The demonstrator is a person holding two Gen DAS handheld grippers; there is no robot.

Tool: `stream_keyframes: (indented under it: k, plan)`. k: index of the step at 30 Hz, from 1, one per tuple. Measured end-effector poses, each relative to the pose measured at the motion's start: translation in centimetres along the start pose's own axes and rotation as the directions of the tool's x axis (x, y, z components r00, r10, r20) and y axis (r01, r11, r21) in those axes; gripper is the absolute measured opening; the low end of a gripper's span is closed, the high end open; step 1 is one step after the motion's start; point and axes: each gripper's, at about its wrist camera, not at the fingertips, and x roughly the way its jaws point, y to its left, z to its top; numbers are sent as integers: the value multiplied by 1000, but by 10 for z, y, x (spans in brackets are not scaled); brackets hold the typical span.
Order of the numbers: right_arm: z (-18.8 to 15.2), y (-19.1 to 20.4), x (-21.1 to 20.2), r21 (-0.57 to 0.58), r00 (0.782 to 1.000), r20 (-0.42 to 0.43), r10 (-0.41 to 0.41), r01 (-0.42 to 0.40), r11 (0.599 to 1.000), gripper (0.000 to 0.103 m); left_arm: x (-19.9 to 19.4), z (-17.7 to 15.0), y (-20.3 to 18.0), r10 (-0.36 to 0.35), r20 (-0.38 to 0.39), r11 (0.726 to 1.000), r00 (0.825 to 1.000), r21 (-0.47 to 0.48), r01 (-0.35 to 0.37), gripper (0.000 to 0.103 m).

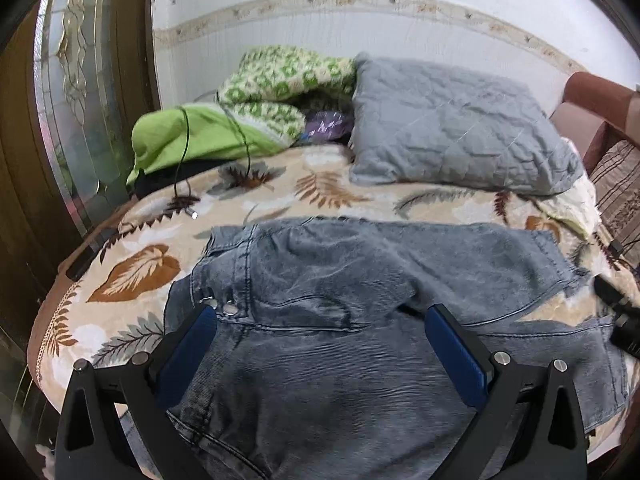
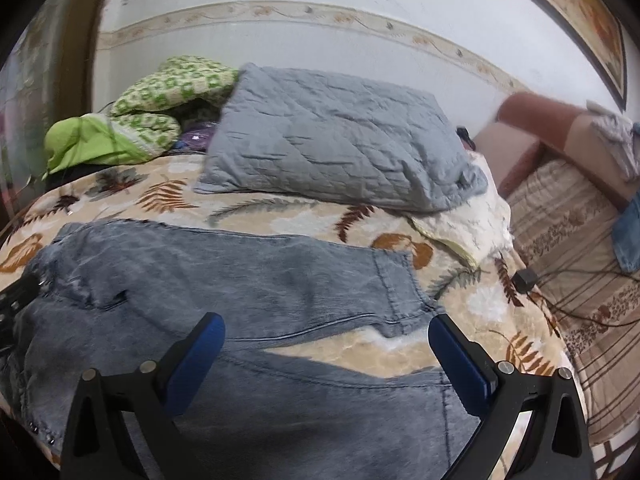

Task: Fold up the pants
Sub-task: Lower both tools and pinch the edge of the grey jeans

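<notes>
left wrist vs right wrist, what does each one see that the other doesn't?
Left wrist only: the jeans' waistband with its metal buttons, a wooden door with a glass panel, and a thin black cable across the green cloth.

Right wrist only: both leg hems, with bedspread showing between the two legs, a striped sofa carrying a small black box and cables, and a framed picture on the wall.

Both: the jeans spread on the leaf-print bedspread, the grey pillow, the green blanket, and each gripper open above the denim: left gripper, right gripper.
</notes>
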Motion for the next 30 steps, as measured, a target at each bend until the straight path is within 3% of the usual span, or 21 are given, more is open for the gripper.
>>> stream_keyframes:
  k: [7,13,16,20,30]
  plan:
    - [22,-70,70,135,992,-126,9,8,991,103,48,29,36,61,-86,998,994,-18,-62,103]
    - [48,-115,144,251,976,-195,98,-47,967,103,101,66,73,90,-159,987,983,-115,-109,103]
    - [54,-117,181,307,968,-218,122,-51,950,103,135,82,91,105,-219,971,970,-189,-147,103]
    - [55,-121,227,358,951,-263,160,-58,932,103,170,93,100,133,-255,958,958,-216,-190,103]
    - [53,-139,289,421,930,-301,213,-71,904,99,238,100,124,59,-366,941,929,-289,-174,103]
